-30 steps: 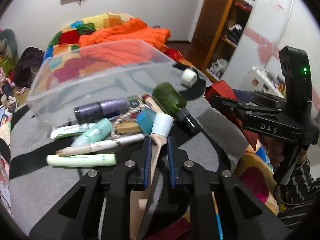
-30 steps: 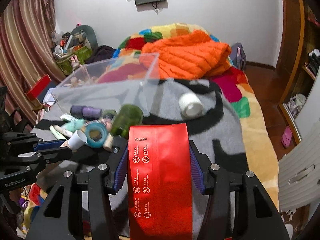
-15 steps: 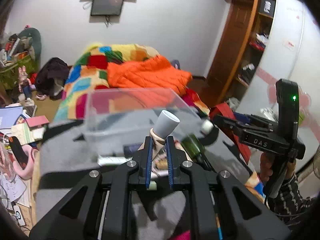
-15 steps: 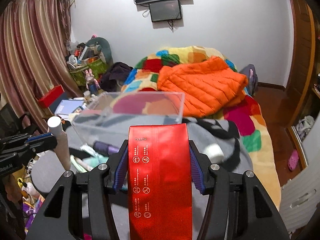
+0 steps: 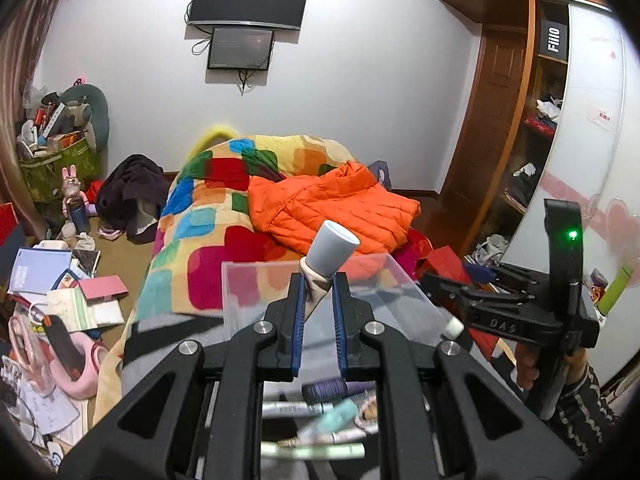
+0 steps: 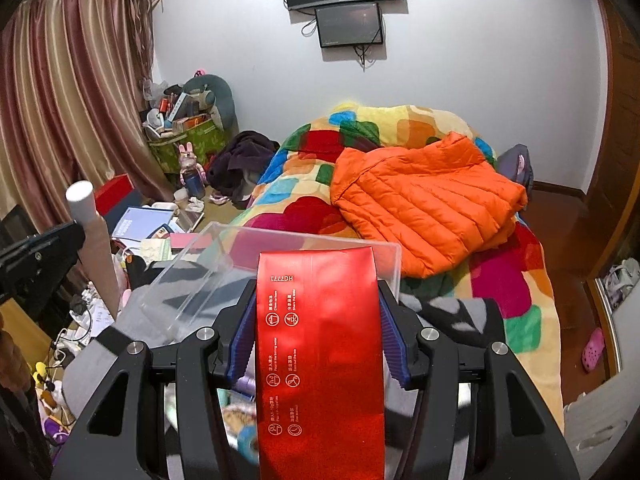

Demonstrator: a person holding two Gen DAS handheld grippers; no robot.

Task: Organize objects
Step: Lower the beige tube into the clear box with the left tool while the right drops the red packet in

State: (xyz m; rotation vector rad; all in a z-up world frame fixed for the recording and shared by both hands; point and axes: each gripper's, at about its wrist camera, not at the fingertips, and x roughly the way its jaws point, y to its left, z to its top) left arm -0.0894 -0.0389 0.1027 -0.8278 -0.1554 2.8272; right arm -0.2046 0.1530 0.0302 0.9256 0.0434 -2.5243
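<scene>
My left gripper (image 5: 318,286) is shut on a beige tube (image 5: 316,280) with a pale cap, which sticks up and to the right above the clear plastic bin (image 5: 248,268). My right gripper (image 6: 318,300) is shut on a flat red foil packet (image 6: 320,340) with white print, held over the near side of the bin (image 6: 304,237). In the right wrist view the left gripper (image 6: 72,236) and the tube (image 6: 98,248) show at the left edge. In the left wrist view the right gripper (image 5: 440,284) shows at the right, held by a hand (image 5: 524,368).
Below the left gripper, a purple bottle (image 5: 332,390), a mint tube (image 5: 336,414) and a pale green tube (image 5: 312,450) lie on a grey blanket (image 6: 472,316). Behind the bin is an orange jacket (image 6: 424,200) on a multicoloured bedspread (image 5: 192,248). Books and clutter (image 5: 60,288) cover the floor at left.
Both grippers have risen from the pile on the grey blanket, carrying the tube and the red packet. The bin now sits lower in both views and more of the room shows.
</scene>
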